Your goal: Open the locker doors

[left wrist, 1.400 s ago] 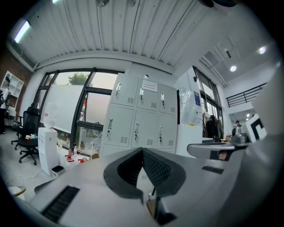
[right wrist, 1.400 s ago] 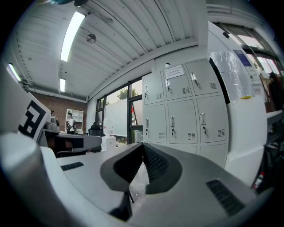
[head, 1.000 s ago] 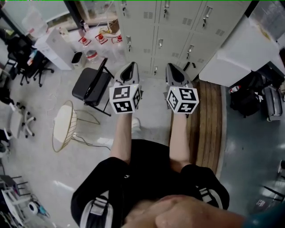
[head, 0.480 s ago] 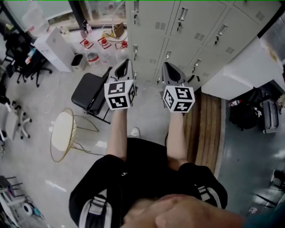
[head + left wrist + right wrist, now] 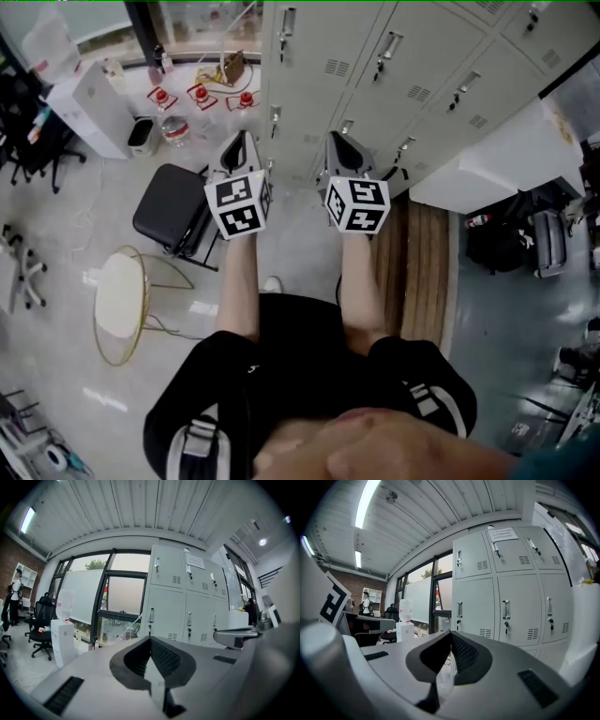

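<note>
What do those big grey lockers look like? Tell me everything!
The lockers are pale grey and look like painted metal. They stand upright in a block beside a big window, with doors stacked in rows. Each door has a silver handle, a small lock under it and little vent slots. A paper sheet is stuck on one top door. Every door in view is shut.

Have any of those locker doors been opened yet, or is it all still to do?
Nothing is done: every locker door in view is shut. The left gripper and right gripper point at them without touching, fingers together and empty. All the opening is left.
</note>
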A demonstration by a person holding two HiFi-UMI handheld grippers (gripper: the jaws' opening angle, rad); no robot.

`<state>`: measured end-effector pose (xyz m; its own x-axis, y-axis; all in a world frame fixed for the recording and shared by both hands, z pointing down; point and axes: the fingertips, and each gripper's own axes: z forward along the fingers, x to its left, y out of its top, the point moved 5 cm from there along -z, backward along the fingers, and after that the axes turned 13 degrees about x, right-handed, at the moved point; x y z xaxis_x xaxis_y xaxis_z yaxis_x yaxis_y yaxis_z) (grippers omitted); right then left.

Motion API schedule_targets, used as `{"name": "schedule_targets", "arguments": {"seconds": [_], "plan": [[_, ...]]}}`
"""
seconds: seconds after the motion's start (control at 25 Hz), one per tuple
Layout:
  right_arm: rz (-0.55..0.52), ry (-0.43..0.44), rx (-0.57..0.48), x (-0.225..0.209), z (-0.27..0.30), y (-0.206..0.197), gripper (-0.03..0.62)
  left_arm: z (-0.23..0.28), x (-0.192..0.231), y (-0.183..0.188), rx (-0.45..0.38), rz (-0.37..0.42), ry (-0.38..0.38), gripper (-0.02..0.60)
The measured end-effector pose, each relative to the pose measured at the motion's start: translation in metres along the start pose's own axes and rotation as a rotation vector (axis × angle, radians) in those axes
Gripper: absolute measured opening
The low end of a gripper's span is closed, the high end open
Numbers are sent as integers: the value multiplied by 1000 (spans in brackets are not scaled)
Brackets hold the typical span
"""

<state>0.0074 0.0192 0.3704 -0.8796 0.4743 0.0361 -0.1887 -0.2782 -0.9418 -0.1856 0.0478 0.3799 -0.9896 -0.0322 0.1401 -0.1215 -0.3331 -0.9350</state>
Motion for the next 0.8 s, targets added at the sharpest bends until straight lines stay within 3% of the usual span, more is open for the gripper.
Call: {"name": "schedule_targets", "arguments": {"seconds": [0.4, 0.64, 0.8], "plan": [[-16, -7, 3, 12, 28, 4, 18, 20, 11, 3, -14, 4, -8, 9], [-22, -86, 39, 0, 29, 0, 18, 28, 5, 6, -23, 14, -35, 9], [-13, -91, 33, -5, 31, 1, 18, 34, 0, 5, -8, 11, -51, 9]]}}
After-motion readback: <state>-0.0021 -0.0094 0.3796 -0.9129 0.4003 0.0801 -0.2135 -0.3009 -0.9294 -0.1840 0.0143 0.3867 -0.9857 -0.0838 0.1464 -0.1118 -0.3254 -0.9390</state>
